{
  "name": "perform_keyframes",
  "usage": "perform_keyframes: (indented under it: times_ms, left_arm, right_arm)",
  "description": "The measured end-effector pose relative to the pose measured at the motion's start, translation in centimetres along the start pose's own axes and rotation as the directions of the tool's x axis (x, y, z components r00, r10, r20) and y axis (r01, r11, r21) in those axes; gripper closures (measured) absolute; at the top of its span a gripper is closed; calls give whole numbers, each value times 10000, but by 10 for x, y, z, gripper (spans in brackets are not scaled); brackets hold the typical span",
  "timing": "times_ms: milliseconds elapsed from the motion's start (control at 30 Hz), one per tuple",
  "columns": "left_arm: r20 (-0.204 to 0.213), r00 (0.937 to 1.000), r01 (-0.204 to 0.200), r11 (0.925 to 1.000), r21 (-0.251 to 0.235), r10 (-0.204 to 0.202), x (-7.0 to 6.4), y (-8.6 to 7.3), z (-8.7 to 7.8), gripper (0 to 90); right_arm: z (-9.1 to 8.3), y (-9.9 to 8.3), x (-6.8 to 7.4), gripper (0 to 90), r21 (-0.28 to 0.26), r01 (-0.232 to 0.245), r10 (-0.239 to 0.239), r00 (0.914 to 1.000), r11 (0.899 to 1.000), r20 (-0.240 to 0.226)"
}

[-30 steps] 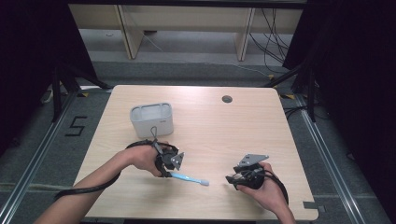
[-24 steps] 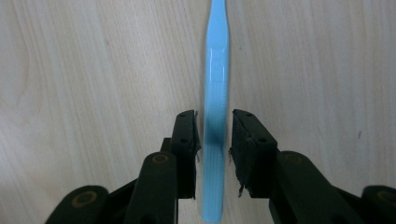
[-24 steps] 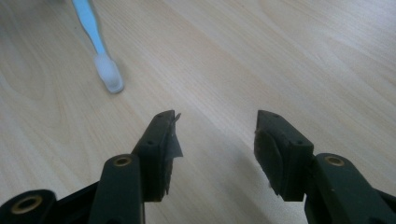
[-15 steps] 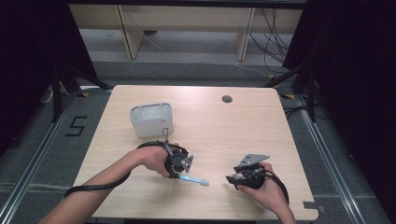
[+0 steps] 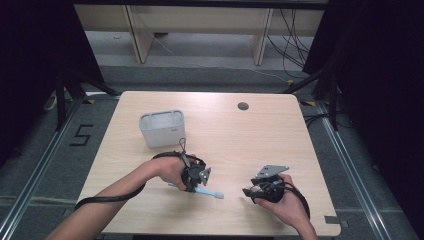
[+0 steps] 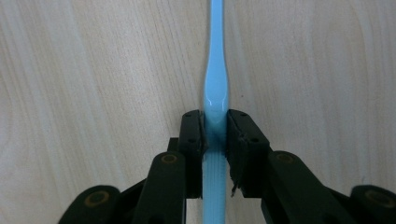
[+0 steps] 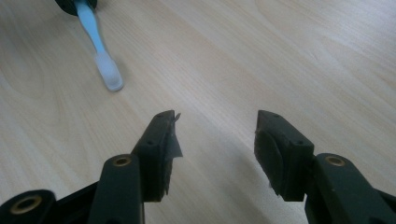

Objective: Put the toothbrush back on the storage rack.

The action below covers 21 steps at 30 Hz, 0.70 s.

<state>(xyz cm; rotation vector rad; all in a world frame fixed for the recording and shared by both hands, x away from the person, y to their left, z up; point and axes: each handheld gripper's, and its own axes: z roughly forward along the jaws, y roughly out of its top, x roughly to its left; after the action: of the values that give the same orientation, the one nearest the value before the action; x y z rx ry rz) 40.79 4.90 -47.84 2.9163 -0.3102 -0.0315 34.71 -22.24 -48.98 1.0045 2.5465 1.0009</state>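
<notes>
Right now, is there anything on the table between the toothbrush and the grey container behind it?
Nothing visible. The left gripper is shut on the blue toothbrush, and only bare table lies between it and the grey container. The right gripper is off to the side, open.

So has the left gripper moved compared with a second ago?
Yes. The left gripper has shifted rightward, away from the grey plastic container, and is clamped on the light blue toothbrush.

Light wooden table (image 5: 260, 135), grey floor (image 5: 45, 165), dark curtains (image 5: 30, 60), wooden shelving (image 5: 200, 20)
</notes>
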Motion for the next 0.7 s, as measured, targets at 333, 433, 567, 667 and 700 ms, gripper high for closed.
perform_keyframes:
  times_ms: [333,433,567,667,700]
  left_arm:
    - [0,10000,-29,9998,177,29,-3,2,1,780]
    - [71,9999,-74,9998,166,73,-5,2,1,780]
    - [-21,9999,-136,9998,117,136,-7,1,0,781]
    - [-162,9998,-136,9999,-80,135,-8,0,-4,781]
    - [-267,9996,-136,9997,-184,131,-9,0,-5,781]
  right_arm:
    - [0,0,0,489,32,-17,17,10000,10000,8]
    - [0,0,0,489,9,-47,47,10000,10000,-1]
    - [-2,0,-1,490,100,-118,118,9999,9999,-19]
    - [-3,0,0,490,122,-370,370,9993,9992,-6]
    - [-2,-1,-1,491,-81,-327,328,9994,9994,79]
